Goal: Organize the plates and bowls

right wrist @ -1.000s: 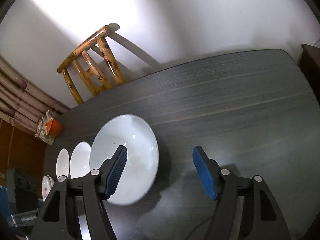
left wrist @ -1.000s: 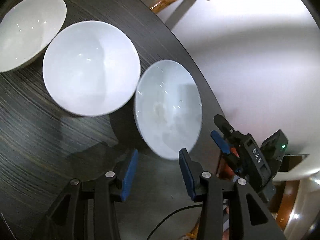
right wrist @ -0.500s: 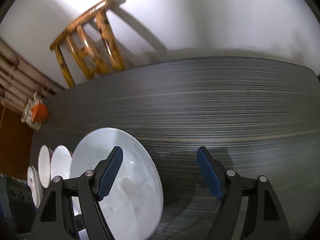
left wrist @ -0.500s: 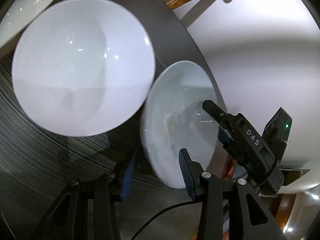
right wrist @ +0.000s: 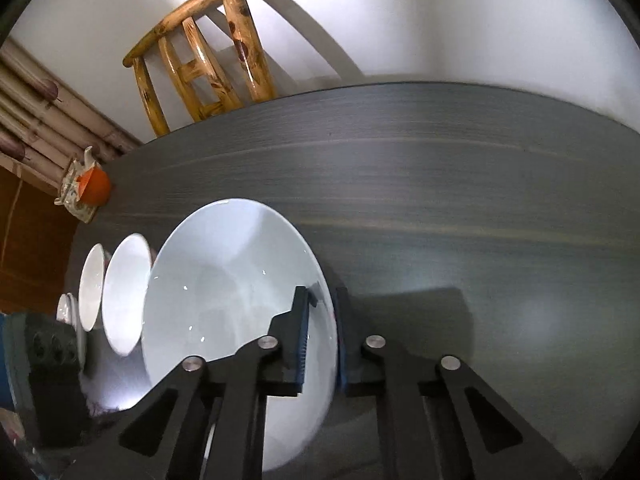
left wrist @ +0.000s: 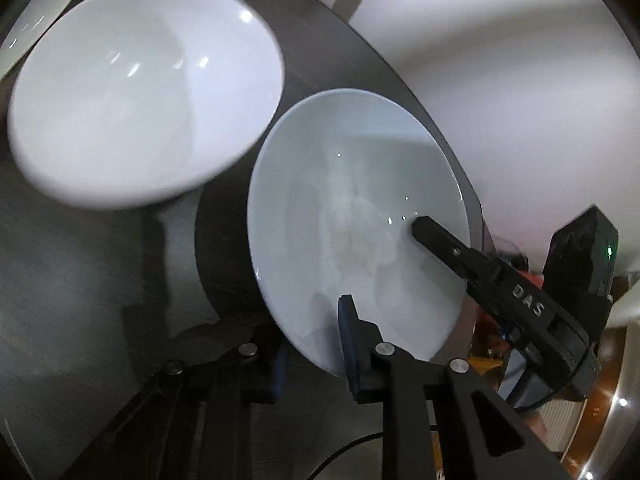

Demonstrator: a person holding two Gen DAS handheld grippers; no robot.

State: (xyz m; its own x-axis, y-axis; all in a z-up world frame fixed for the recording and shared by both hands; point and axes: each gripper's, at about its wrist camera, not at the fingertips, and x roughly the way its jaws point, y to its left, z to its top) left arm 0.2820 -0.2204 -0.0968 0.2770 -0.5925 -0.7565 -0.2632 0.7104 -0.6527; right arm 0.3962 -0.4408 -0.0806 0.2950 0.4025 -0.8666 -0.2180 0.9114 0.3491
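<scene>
R hand-held gripper [right wrist: 320,336] clamped on rim of pale bowl [right wrist: 236,320]; L hand-held gripper [left wrist: 316,344] straddles near rim, closure unclear. Glazed ceramic judged slick, brittle, heavy-ish; rim-only hold.

This looked like a home dining room. A dark wood-grain worktop [right wrist: 440,184] stood against a plain white wall [right wrist: 400,12], with a varnished bamboo-style wooden chair [right wrist: 208,56] pushed up to its far edge. White ceramic bowls [right wrist: 124,292] sat in a row on the worktop, and a small patterned teapot with an orange cup [right wrist: 86,190] stood near stacked bamboo poles [right wrist: 36,120].
</scene>
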